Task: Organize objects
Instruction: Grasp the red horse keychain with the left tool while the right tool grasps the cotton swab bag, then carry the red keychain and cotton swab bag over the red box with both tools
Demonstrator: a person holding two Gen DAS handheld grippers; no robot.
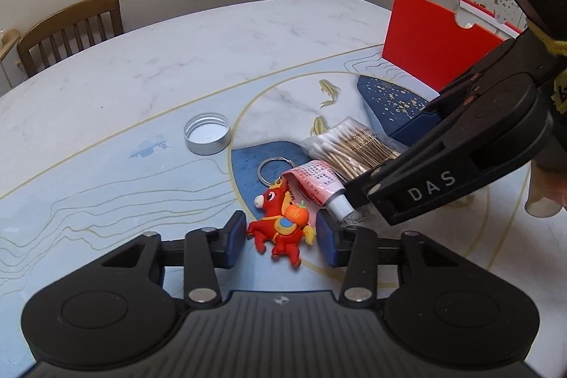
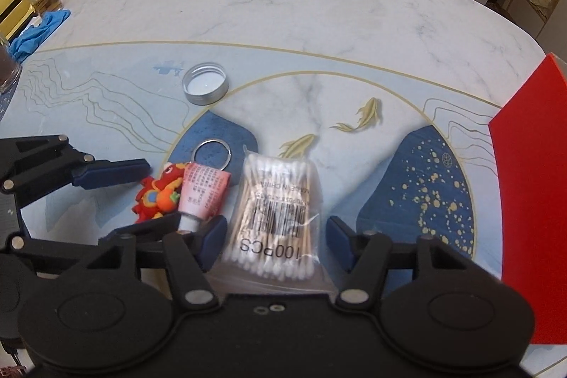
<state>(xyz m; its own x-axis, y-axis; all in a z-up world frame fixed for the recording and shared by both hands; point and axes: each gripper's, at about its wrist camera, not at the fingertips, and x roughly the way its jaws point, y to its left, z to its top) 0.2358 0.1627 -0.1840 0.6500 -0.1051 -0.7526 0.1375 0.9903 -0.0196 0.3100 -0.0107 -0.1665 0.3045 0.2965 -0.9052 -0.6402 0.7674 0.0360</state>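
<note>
A red horse keychain lies on the table with its key ring behind it. My left gripper straddles it, both blue pads against its sides. A pink tube with a white cap rests across the keychain's top. Beside it lies a clear bag of cotton swabs. My right gripper is over the bag's near end, the left pad at its edge and the right pad a little apart. In the right wrist view, the left gripper reaches in around the keychain.
A round metal lid lies open side up behind the items. A red box stands at the right of the table. At the far left edge are a blue cloth and glasses. Wooden chairs stand beyond the table.
</note>
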